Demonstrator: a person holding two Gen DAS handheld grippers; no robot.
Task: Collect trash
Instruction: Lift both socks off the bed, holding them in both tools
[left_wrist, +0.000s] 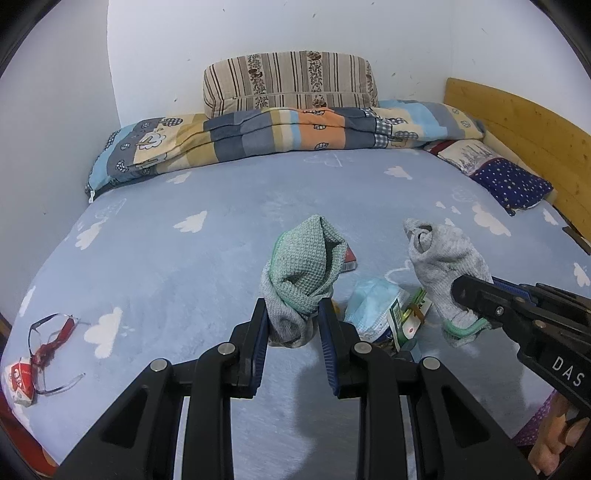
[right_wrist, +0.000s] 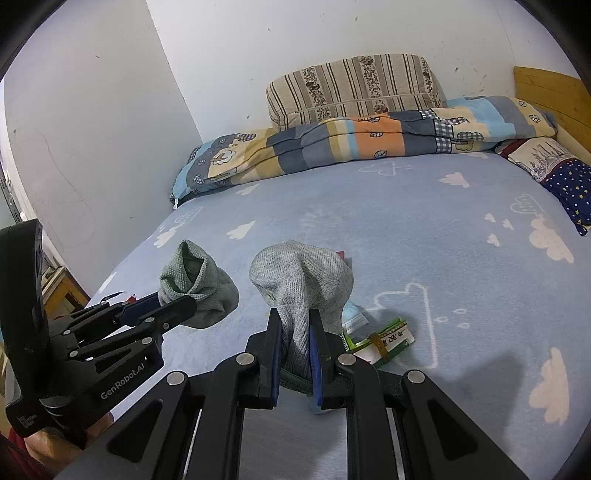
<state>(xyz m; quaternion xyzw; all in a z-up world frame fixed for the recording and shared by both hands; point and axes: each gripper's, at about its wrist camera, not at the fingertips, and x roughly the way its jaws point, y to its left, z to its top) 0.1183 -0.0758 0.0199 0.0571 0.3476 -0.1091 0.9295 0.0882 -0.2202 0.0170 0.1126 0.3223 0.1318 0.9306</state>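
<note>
Two socks held above the trash pile on the bed.

The trash lies on the blue cloud-print bed sheet (left_wrist: 229, 229) between the two held socks: a crumpled blue face mask (left_wrist: 373, 306), a green and white packet (right_wrist: 380, 341) with a band round it, and a red-edged packet (left_wrist: 350, 258) at 12 o'clock from them, mostly hidden behind cloth. The print on the packets is too small to read. The left gripper (left_wrist: 291, 325) is clamped narrow on a green-grey sock (left_wrist: 303, 273), which covers part of the pile. The right gripper (right_wrist: 295, 343) pinches a grey sock (right_wrist: 303, 280) with a green cuff. At 9 o'clock in the left wrist view lie glasses (left_wrist: 51, 347) and a red and white crumpled wrapper (left_wrist: 20, 380), cut by the frame edge.
</note>
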